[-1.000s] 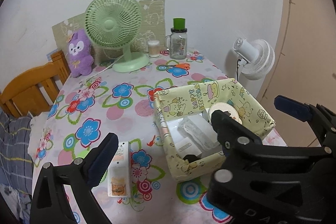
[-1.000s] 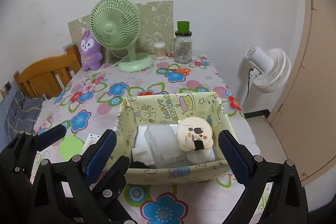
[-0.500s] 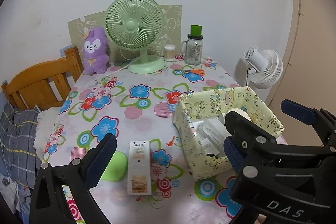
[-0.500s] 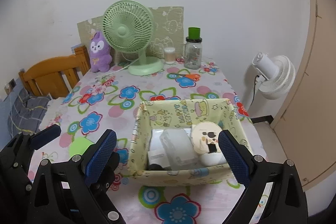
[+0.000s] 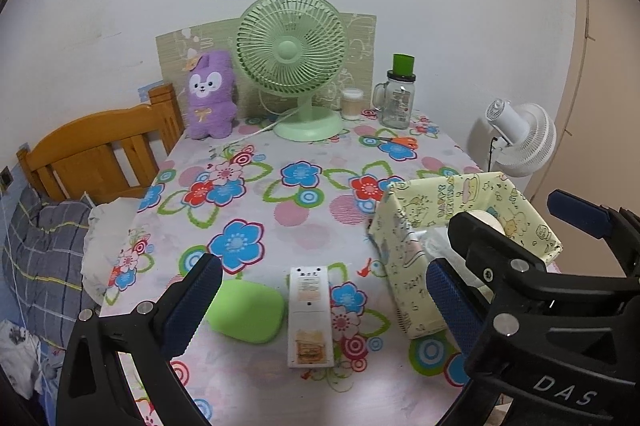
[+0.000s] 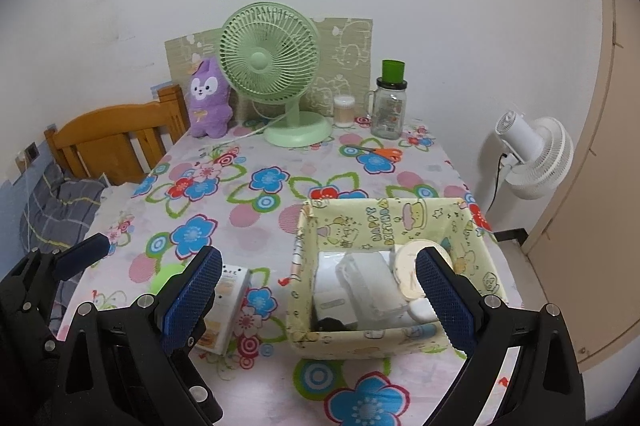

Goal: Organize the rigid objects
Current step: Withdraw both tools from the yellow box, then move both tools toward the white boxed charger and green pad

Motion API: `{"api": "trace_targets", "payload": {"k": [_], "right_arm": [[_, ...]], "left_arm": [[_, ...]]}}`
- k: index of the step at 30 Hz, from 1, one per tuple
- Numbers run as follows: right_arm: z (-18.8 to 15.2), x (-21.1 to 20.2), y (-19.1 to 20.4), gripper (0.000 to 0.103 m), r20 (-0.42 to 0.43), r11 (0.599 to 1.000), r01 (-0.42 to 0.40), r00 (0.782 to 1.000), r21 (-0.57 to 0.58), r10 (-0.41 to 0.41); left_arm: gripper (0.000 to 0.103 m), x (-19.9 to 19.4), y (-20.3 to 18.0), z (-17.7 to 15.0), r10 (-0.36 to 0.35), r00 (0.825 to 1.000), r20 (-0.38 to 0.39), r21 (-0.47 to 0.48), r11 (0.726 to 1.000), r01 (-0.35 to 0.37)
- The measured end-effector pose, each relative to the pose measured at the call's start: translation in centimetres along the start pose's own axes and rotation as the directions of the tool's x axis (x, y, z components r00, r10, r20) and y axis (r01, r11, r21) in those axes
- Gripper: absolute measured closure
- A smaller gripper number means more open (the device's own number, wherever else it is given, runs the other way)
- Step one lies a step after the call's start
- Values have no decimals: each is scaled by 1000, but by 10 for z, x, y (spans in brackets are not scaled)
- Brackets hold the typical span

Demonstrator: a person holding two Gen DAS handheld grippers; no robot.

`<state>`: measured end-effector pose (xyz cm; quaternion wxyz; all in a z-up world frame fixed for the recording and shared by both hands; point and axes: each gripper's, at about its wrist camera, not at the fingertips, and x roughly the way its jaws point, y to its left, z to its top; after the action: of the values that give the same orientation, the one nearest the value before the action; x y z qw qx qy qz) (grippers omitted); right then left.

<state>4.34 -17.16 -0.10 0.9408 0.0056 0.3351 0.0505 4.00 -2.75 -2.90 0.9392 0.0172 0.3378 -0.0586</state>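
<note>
A yellow cartoon-print box (image 6: 384, 222) sits on the flowered table and holds white items, a clear case (image 6: 368, 282) and a round cream disc (image 6: 408, 266). It also shows in the left wrist view (image 5: 404, 290). A white remote (image 5: 310, 314) and a green rounded case (image 5: 246, 310) lie on the cloth left of the box. My left gripper (image 5: 324, 302) is open and empty above them. My right gripper (image 6: 316, 296) is open and empty, near the box's front.
At the back stand a green desk fan (image 5: 292, 66), a purple plush (image 5: 210, 94), a small jar (image 5: 352, 102), a glass mug with green lid (image 5: 398, 98) and orange scissors (image 5: 400, 141). A wooden chair (image 5: 100, 154) is left, a white fan (image 5: 520, 138) right.
Both grippers have pulled back and shifted left. The remote and green case have come fully into the left view. The box now sits further right in both views.
</note>
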Motion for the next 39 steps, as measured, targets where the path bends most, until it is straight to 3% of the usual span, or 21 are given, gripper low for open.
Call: {"api": "trace_targets", "payload": {"k": [18, 39], "right_arm": [[-2, 9, 37, 4, -2, 1000, -31, 1000, -4, 31], [-18, 48, 81, 4, -38, 996, -73, 997, -49, 72]], "left_arm": [[0, 2, 36, -6, 39, 999, 2, -19, 999, -39], [0, 32, 79, -30, 74, 995, -69, -45, 996, -78]]}}
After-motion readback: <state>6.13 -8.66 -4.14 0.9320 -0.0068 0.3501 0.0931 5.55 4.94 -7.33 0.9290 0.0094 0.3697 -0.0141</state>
